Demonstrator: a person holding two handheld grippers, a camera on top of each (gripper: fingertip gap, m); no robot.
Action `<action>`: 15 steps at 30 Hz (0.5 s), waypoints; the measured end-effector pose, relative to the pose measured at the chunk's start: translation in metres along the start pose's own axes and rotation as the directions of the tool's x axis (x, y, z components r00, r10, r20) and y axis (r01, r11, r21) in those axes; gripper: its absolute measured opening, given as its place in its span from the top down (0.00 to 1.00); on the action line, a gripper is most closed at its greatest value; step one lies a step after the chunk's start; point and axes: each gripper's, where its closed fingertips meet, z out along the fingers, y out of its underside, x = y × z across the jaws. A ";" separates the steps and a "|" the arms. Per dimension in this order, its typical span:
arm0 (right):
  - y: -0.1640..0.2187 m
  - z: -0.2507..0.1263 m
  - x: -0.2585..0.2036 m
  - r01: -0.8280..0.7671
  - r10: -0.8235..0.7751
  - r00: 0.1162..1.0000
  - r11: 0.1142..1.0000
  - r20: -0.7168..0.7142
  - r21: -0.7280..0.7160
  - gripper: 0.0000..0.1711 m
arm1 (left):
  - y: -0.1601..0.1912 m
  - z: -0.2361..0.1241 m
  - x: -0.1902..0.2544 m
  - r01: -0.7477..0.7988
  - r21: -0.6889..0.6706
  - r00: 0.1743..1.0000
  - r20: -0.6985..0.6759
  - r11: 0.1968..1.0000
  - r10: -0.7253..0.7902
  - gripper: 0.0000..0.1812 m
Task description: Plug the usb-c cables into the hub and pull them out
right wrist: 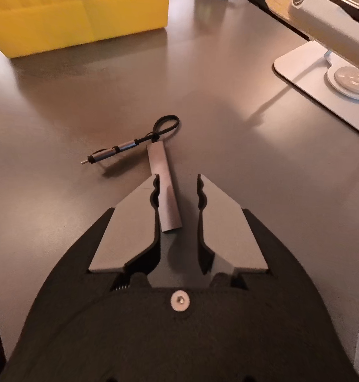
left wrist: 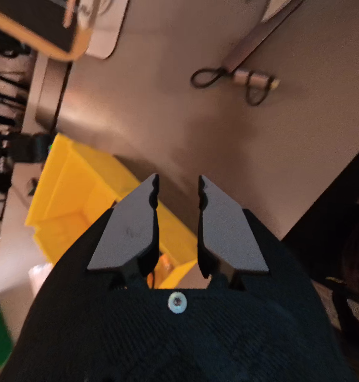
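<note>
Both grippers empty, hub sitting on the tabletop

Right hand-held gripper is open w/ nothing in it, hovering over the grey hub, which lies flat on the tabletop; its black cable loops at the far end, plug unplugged, pointing left. Left hand-held gripper also open & empty, over the tabletop next to a yellow bin, well away from the hub.

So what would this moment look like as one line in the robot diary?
step: approach | left gripper: open, empty | right gripper: open above hub | cable plug: unplugged, on table
</note>
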 end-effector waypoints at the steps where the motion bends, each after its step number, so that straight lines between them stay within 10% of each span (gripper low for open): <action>1: 0.000 0.000 0.001 0.003 -0.003 1.000 1.000 -0.007 0.001 0.81 | 0.014 -0.009 -0.016 0.012 -0.039 0.999 0.037 0.999 -0.011 0.80; 9: 0.000 0.002 0.002 0.068 -0.069 0.996 0.998 -0.054 -0.012 0.82 | 0.178 -0.008 -0.074 0.257 -0.516 0.960 0.038 0.817 -0.278 0.74; 15: 0.002 0.002 0.006 0.036 -0.037 0.998 0.999 -0.051 -0.011 0.82 | 0.203 0.019 -0.054 0.323 -0.593 0.867 -0.129 0.738 -0.482 0.85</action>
